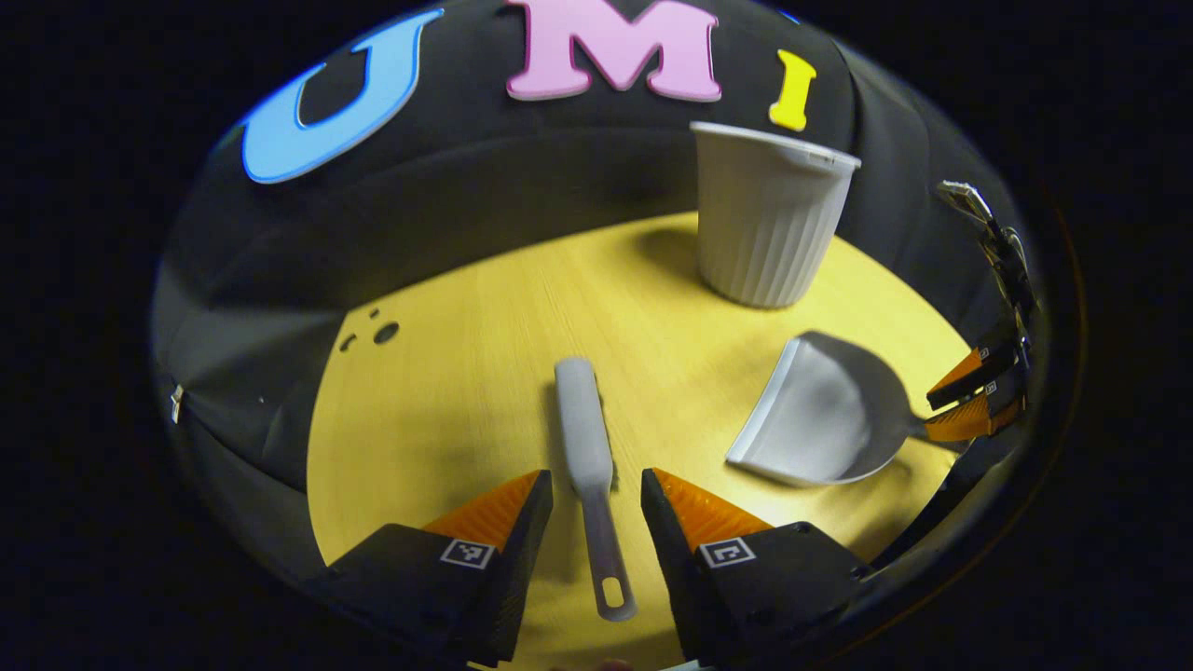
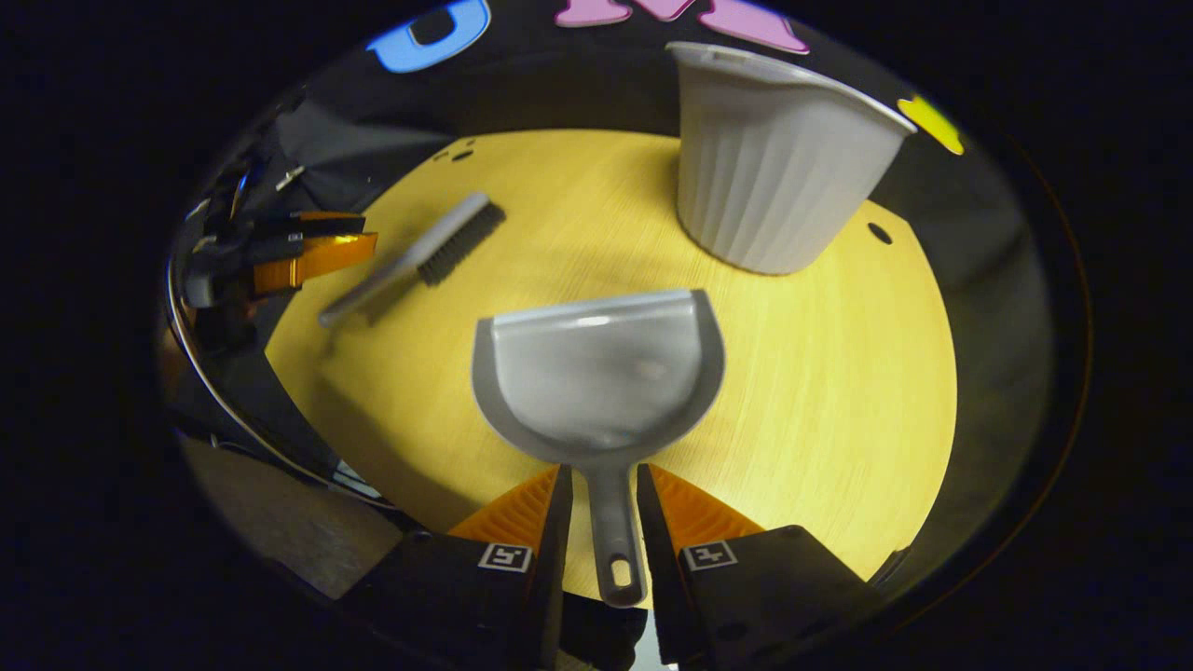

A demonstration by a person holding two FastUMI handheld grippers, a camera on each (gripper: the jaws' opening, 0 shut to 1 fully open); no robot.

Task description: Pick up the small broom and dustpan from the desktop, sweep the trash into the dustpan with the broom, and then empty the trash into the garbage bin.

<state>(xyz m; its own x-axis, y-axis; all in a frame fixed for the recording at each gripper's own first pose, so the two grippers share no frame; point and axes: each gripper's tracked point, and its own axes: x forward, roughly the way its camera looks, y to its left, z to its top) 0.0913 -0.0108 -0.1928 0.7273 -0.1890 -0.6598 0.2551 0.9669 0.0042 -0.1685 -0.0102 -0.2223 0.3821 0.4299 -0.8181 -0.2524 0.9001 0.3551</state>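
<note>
On the yellow bench (image 1: 447,401) the small broom (image 1: 587,447) lies flat, its handle pointing back between the fingers of the left hand-held gripper (image 1: 596,508). These fingers stand apart, one on each side of the handle with a clear gap, so nothing is held there yet. The dustpan (image 2: 601,373) lies near the broom, with its open mouth toward the white ribbed garbage bin (image 2: 774,168), which stands upright at the far side of the bench. The handle of the dustpan passes between the fingers of the right hand-held gripper (image 2: 599,508); the gap is narrow and the fingers seem to touch or almost touch the handle, but I cannot tell if they press on it. I judge that the step in hand is the first one, picking up both tools. Next, the left fingers need to close on the broom handle, and both tools need to be lifted. I cannot find any trash on the bench.
</note>
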